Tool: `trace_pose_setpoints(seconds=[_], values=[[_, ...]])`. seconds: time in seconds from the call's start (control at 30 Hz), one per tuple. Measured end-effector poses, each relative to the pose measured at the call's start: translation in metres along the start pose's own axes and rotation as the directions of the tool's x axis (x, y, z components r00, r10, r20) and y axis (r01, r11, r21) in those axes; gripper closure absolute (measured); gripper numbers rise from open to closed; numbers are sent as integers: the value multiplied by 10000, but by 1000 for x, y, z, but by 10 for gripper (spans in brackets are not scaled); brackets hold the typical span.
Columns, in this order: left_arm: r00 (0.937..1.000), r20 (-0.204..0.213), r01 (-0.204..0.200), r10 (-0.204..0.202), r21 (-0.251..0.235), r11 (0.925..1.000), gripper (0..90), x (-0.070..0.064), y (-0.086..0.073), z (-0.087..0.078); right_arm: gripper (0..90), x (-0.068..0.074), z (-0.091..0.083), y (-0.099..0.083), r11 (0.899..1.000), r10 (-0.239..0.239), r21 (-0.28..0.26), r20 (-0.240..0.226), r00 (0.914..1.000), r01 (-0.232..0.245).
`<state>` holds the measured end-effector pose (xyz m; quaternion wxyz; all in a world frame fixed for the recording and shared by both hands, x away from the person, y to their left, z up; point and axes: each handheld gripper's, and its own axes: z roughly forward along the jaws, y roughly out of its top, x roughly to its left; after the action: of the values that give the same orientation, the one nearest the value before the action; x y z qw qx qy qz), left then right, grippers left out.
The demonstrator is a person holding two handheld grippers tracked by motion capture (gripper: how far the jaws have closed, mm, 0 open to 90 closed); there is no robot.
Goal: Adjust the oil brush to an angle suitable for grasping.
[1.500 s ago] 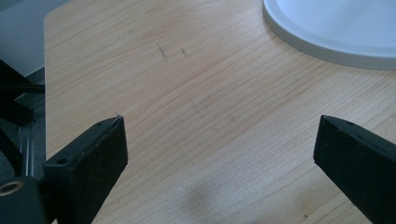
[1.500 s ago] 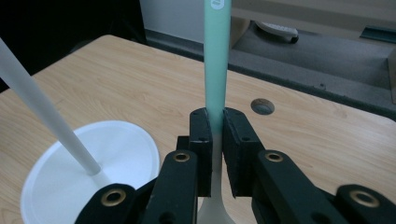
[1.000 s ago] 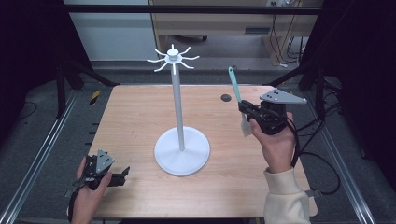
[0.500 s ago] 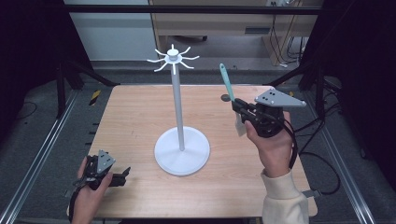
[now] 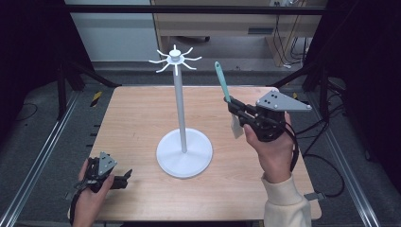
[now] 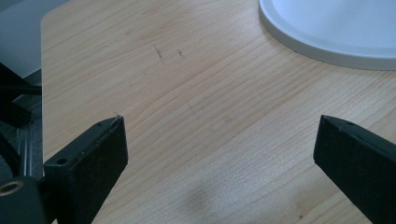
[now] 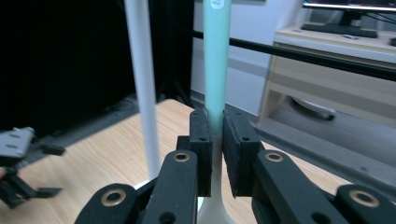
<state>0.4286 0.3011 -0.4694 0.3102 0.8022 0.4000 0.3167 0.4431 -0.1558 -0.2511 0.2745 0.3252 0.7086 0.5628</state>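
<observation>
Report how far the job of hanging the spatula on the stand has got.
Done: the right gripper has picked up the teal-handled spatula; its jaws are shut on the handle and it is held off the table. In hand: the spatula is upright beside the white stand, near hook height. Left: nothing hangs on the hooks yet. The left gripper rests open at the table's near edge.

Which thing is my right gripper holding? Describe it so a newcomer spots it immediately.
Start at the tall white hook stand mid-table, then look right to the right gripper. Clamped there is a slim teal-handled utensil with a whitish lower end, its handle pointing up: the one teal item.
</observation>
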Motion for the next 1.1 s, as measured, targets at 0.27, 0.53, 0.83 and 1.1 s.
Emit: trace_pose_setpoints(seconds=[0.27, 0.53, 0.83, 1.1], values=[[10000, -2, -15, 15, 12, 10000, 26, 0, 0, 0, 825, 10, -1, 6, 9996, -14, -294, -515, 9987, -2], [10000, 20, -25, 25, 41, 10000, 26, 0, 0, 1, 825, 15, -2, 10, 9992, 22, -406, -918, 9958, -59], [10000, 42, -59, 59, 55, 10000, 26, 0, 0, 1, 824, 23, 3, 15, 9989, -187, -440, -1287, 9915, 132], [9999, 96, -79, 78, 95, 9999, 26, -1, 0, 1, 824, 26, 9, 14, 9993, -265, -289, -1336, 9907, 228]])
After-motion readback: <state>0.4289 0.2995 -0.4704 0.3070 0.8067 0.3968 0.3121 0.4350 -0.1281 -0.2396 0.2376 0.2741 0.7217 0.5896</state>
